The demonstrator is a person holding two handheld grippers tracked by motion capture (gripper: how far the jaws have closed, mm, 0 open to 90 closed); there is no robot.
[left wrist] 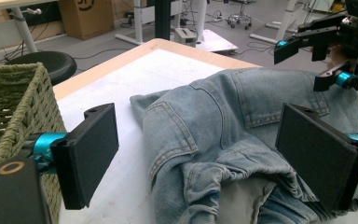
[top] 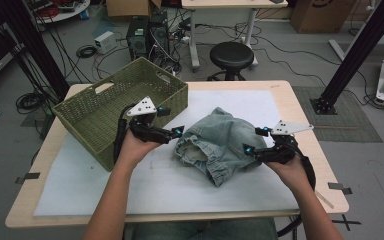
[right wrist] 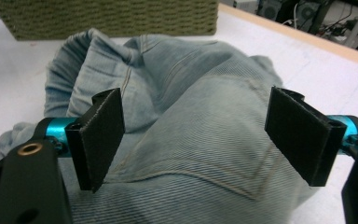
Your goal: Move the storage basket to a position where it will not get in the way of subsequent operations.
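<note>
Now both tools, left (top: pixel 176 134) and right (top: pixel 254 141), gape beside crumpled jeans (top: pixel 219 137); basket (top: pixel 77 114) holds nothing.

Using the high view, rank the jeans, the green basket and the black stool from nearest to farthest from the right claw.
1. The jeans, crumpled mid-table, right in front of the open right claw.
2. The green basket, across the table at its left rear, beside the left claw.
3. The black stool, on the floor beyond the table's far edge.
</note>
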